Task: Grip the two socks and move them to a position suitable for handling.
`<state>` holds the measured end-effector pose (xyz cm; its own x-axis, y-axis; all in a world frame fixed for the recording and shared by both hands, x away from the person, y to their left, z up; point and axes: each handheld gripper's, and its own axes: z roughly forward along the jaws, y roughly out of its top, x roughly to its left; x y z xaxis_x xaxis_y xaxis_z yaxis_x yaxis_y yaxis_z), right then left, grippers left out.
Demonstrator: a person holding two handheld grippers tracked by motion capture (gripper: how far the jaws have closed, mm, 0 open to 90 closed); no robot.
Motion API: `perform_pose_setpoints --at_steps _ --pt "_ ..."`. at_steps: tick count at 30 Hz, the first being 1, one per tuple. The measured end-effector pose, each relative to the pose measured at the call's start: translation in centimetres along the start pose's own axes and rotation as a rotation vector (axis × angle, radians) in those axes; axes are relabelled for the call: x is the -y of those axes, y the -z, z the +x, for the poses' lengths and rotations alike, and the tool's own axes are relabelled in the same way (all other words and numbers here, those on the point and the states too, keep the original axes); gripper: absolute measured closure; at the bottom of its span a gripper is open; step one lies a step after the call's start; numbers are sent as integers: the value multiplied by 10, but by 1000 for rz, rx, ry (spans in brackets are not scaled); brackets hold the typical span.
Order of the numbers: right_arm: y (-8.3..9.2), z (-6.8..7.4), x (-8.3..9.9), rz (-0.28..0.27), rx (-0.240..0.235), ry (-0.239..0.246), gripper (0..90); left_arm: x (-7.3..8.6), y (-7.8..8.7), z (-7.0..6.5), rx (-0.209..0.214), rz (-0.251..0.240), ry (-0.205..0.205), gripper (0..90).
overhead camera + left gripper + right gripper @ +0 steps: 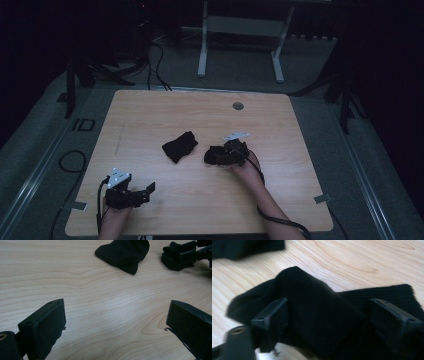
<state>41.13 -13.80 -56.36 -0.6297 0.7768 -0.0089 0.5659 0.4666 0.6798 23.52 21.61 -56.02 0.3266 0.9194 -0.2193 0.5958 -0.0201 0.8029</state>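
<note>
2 black socks lie on the table — right tongs [325, 325] straddle one sock [312, 307], still apart.

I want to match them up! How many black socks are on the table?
2. One sock lies mid-table; the other sock lies right of it, between the right gripper fingers. None seems hidden.

Both tongs are matte black. The left tongs [136, 192] carry a pale grey three-cornered plate on top, as do the right tongs [216, 156]. Each jaw is a blocky black slab with a small screw hole on its upper face. A black cable trails from each. The forearms are bare, with no sleeves.
</note>
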Motion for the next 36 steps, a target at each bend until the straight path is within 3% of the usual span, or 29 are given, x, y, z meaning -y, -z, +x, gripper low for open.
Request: perform_pose_setpoints --at_steps 2,6,9,12,16,18,25,27,31,36 --pt "3 2 0 -4 -15 17 350 0 0 -1 3 3 -5 28" --pt "3 4 -2 -12 -26 24 502 0 -1 -3 14 -1 -11 28" --pt "3 6 -2 -21 -31 24 669 0 -1 -4 16 10 -13 28" --pt "3 9 -2 -22 -24 31 728 0 -2 -4 18 11 -15 28" --pt "7 11 -4 -15 -35 -3 771 0 -1 -3 17 5 -12 29" --pt "17 13 -5 -49 -61 -10 777 0 -1 -3 13 0 -8 29" --pt "82 26 -9 -203 -121 16 780 -1 -1 -5 19 -6 -16 29" --pt "100 32 -5 -228 -111 46 780 -1 -1 -6 17 -5 -19 29" --pt "124 42 15 -253 -145 36 780 -1 0 -8 24 -12 -18 29" --pt "133 56 53 -243 -164 55 778 1 -2 -19 46 -7 -56 30"
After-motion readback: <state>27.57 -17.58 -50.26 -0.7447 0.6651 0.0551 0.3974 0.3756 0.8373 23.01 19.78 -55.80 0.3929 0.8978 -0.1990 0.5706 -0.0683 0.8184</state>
